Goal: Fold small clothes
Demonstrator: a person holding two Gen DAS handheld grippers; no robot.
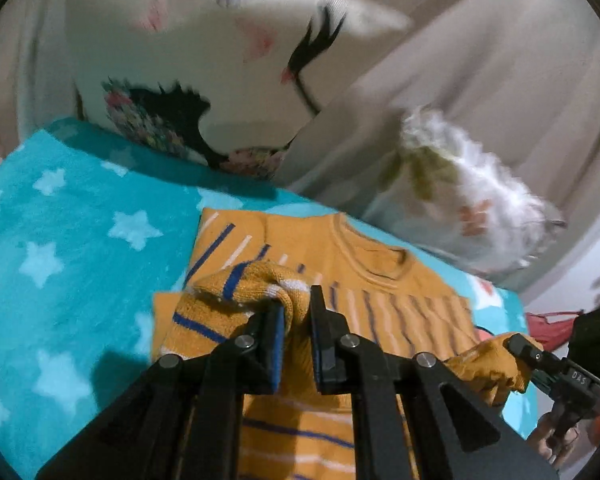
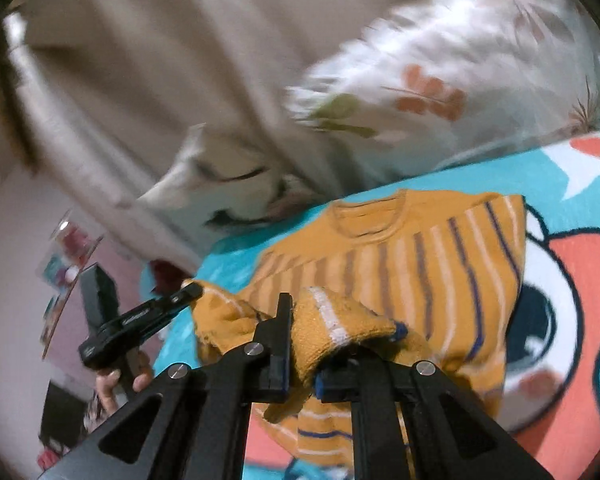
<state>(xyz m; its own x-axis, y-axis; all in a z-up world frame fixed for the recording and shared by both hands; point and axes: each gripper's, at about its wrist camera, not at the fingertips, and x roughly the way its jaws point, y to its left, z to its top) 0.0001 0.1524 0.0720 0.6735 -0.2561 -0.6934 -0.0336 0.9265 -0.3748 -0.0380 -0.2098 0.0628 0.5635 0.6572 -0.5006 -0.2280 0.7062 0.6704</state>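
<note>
Left gripper [image 1: 296, 312]: jaws clenched on a bunched fold of the mustard striped sweater [image 1: 380, 292], knit squeezed between the 2 pads. Right gripper [image 2: 300, 344]: jaws likewise clenched on a fold of the same sweater [image 2: 400, 264], fabric draped over the right pad. Ahead of both sets of jaws, the sweater's body lies flat on a teal star-print blanket [image 1: 60, 240], neckline at the far end; the gripped edge is lifted clear of it. Beyond the sweater, past the jaws: a cream cushion with an eyelash print [image 1: 220, 60] and a white floral pillow [image 2: 440, 80], both blurred.
</note>
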